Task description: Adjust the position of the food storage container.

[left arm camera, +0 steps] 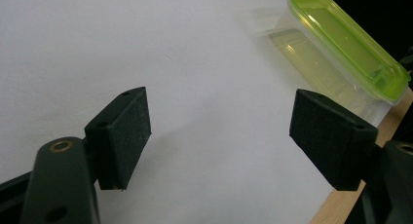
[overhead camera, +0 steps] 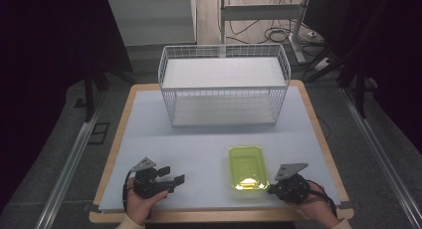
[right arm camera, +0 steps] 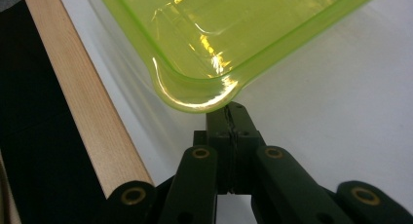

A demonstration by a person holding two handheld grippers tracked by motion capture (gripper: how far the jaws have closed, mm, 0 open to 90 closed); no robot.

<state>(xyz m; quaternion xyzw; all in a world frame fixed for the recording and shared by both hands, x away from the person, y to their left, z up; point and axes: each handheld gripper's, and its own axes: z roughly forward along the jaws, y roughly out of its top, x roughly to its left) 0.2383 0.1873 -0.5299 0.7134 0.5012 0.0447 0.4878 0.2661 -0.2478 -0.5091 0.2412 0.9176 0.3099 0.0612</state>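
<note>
A clear shallow box with a lime-green lid (overhead camera: 247, 168) lies on the white table top (overhead camera: 199, 144), near the front and right of centre. My right gripper (overhead camera: 271, 189) is at the box's near right corner. In the right gripper view its jaws (right arm camera: 229, 114) are pressed together, and their tips reach just under the lid's rounded corner (right arm camera: 195, 95). I cannot tell whether they touch it. My left gripper (overhead camera: 171, 174) rests at the front left, open and holding nothing. In the left gripper view its pads (left arm camera: 124, 136) stand wide apart over bare table, with the box (left arm camera: 346, 44) farther off.
A white wire basket (overhead camera: 224, 51) with a shelf inside stands at the back middle of the table. The table's wooden edge (right arm camera: 83, 102) runs close beside the right gripper. Beyond the table are dark floor, rails and cables.
</note>
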